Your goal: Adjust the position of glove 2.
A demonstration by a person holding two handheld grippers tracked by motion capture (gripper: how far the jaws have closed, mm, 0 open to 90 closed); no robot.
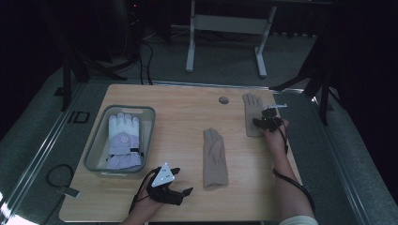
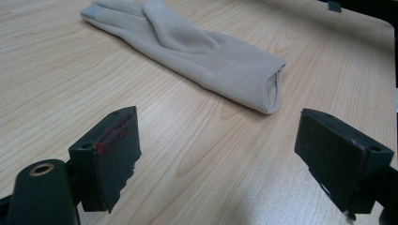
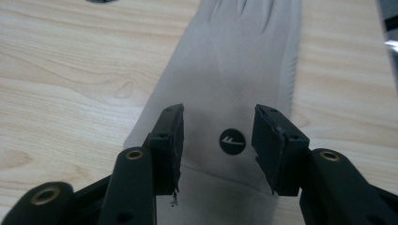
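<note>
Left claw (image 1: 180, 183) spread wide near one beige glove (image 1: 215, 158) — right claw (image 3: 218, 140) parted, empty, over another (image 3: 234, 70).

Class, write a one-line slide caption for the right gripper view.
Right gripper, jaws open, poised over the cuff end of a beige glove lying flat on the wooden table, straddling its round black logo.

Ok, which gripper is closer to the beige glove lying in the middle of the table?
Left. The left gripper sits open just beside the cuff of the middle beige glove, not touching. The right gripper is farther right, open over the other beige glove.
</note>
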